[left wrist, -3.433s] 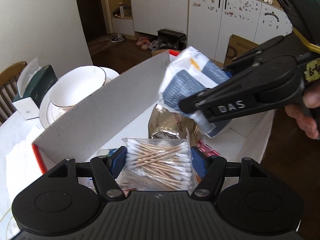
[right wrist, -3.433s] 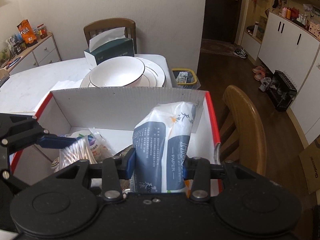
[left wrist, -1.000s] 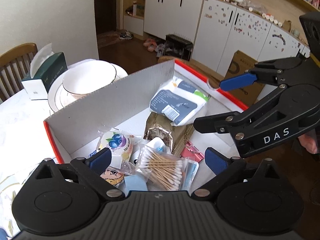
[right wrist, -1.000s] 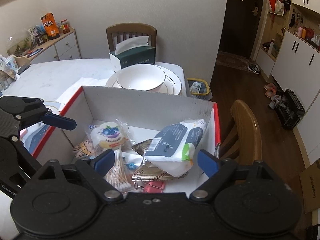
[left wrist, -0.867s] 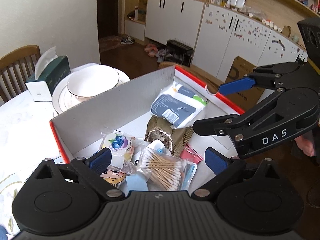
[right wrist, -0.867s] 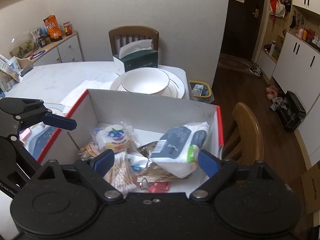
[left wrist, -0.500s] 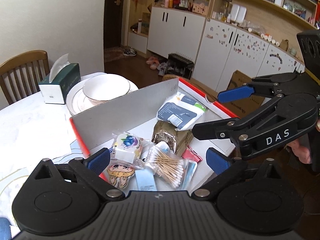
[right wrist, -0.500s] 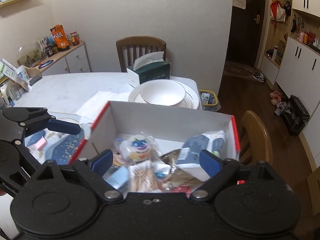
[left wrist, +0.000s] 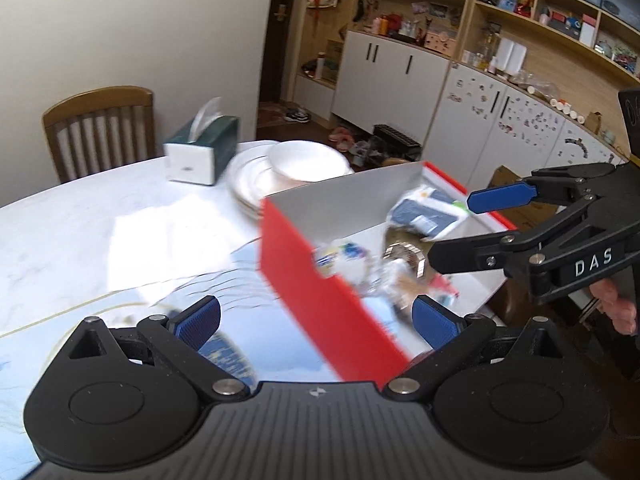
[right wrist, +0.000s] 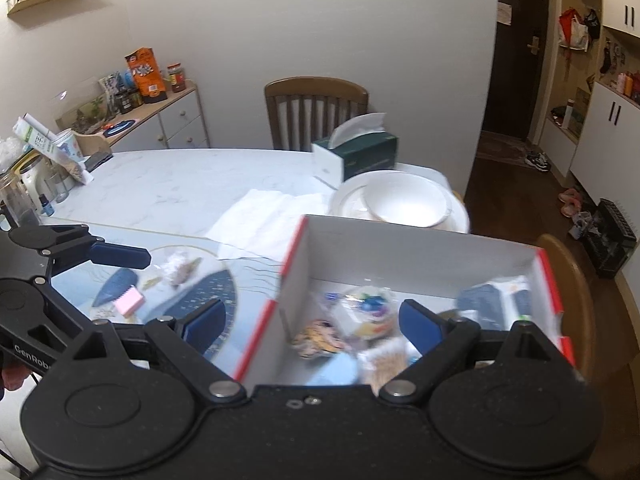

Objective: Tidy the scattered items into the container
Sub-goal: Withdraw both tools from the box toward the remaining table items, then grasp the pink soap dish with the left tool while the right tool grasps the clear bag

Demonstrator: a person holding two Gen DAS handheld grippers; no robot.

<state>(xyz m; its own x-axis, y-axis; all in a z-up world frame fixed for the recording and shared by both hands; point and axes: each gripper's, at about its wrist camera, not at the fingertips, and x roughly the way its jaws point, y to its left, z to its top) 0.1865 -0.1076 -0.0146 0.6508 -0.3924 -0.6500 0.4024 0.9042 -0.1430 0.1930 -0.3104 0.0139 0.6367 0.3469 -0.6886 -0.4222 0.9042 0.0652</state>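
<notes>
Scattered items are now mostly inside the red-and-white cardboard box (right wrist: 420,248), which sits on the white table (right wrist: 180,184) near its edge, just in front of the stacked plates and bowl (right wrist: 404,198). In the box lie a blue-and-white tissue pack (right wrist: 496,300) against the far right wall, a round blueberry-print packet (right wrist: 370,306), a bag of cotton swabs (right wrist: 390,360), a cartoon-print packet (right wrist: 320,338) and a foil pouch (left wrist: 404,254) — all somewhat blurred, so finer detail cannot be read.

Both tools are empty. The left gripper (left wrist: 316,318) has its jaws spread wide with nothing between the blue pads; only the box's red side wall shows in the gap. The right gripper (right wrist: 310,322) is likewise wide open, its jaws having just been opening a little further, and nothing is held — the box contents merely show beyond its fingers.

What is left lies on the blue patterned mat (right wrist: 208,292) to the left of the box: a pink eraser-like block (right wrist: 129,302), a dark blue leaf-shaped thing (right wrist: 116,286) beside it, a small crumpled packet (right wrist: 182,268) and some small bits too tiny to name. A green tissue box (right wrist: 356,152) and a white paper napkin (right wrist: 272,216) also stand on the table, though whether they count as clutter I cannot tell.

My judgement: the job is well past halfway, with a handful of small pieces on the mat to fetch next.
</notes>
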